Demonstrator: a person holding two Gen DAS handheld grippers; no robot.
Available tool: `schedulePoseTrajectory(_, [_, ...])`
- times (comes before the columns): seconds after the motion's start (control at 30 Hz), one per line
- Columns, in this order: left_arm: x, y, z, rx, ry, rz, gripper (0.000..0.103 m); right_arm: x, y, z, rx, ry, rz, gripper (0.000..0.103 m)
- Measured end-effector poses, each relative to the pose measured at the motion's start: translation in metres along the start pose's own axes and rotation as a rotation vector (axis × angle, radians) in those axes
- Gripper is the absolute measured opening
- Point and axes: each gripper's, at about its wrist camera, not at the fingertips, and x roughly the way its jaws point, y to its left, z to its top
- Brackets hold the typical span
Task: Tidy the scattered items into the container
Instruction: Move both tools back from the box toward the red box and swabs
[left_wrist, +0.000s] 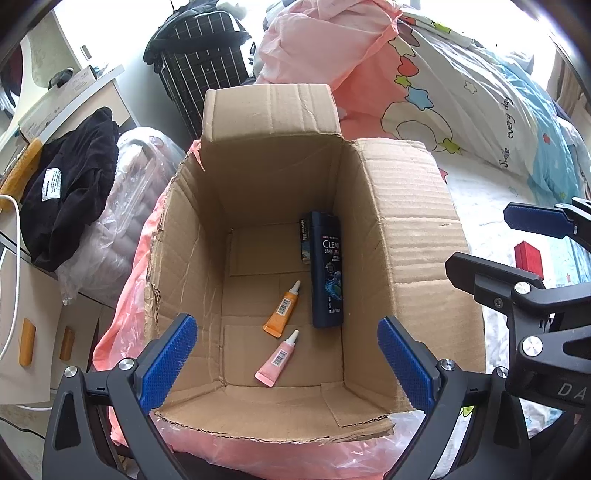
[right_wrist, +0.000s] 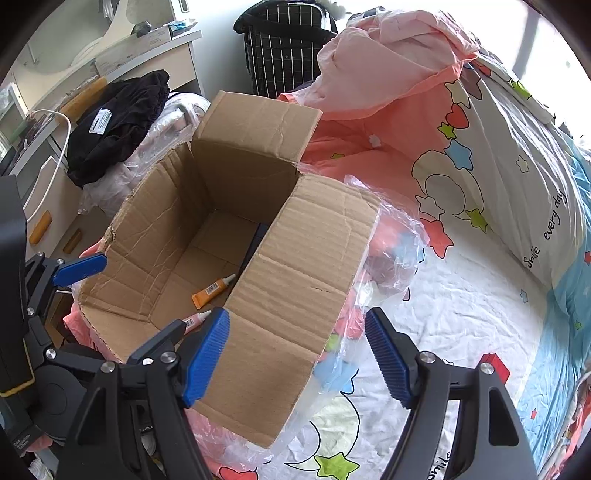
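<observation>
An open cardboard box (left_wrist: 406, 221) stands on the bed's edge. On its floor lie a dark blue shampoo bottle (left_wrist: 327, 269), an orange tube (left_wrist: 282, 314), a pink tube (left_wrist: 277, 360) and a small dark pack (left_wrist: 304, 240) behind the bottle. My left gripper (left_wrist: 288, 365) hangs open above the box's near rim, holding nothing. My right gripper (right_wrist: 299, 350) is open over the box's right flap (right_wrist: 295, 280), also holding nothing. A small red box (right_wrist: 495, 365) lies on the sheet to its right. The tubes (right_wrist: 212, 291) also show in the right wrist view.
Pink bedding in clear plastic (right_wrist: 388, 251) lies under and around the box. A folded cartoon quilt (right_wrist: 517, 166) fills the right. On the left are a desk (left_wrist: 22, 314), a black garment (left_wrist: 70, 184) and a white cable (left_wrist: 14, 258). A plaid bag (left_wrist: 203, 55) stands behind.
</observation>
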Motion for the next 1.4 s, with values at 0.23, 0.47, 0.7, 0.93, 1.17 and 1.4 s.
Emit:
schedulePoseTrajectory(0.23, [-0.001, 0.001, -0.001, -0.001, 0.001, 0.0, 0.1, -0.001, 0.0, -0.001, 0.0, -0.002, -0.002, 0.073])
schedulePoseTrajectory(0.47, [-0.002, 0.001, 0.002, 0.01, -0.002, -0.012, 0.1, -0.005, -0.005, -0.004, 0.012, -0.004, -0.009, 0.073])
schedulePoseTrajectory(0.7, [-0.006, -0.01, 0.001, 0.028, -0.006, -0.017, 0.1, -0.01, -0.013, -0.011, 0.026, -0.004, -0.021, 0.073])
schedulePoseTrajectory(0.93, [-0.013, -0.025, 0.001, 0.056, -0.013, -0.026, 0.1, -0.016, -0.026, -0.02, 0.048, -0.007, -0.033, 0.073])
schedulePoseTrajectory(1.17, [-0.018, -0.041, 0.001, 0.085, -0.018, -0.028, 0.1, -0.022, -0.045, -0.036, 0.091, -0.009, -0.046, 0.073])
schedulePoseTrajectory(1.4, [-0.025, -0.06, 0.0, 0.118, -0.029, -0.038, 0.1, -0.028, -0.062, -0.054, 0.121, -0.004, -0.06, 0.073])
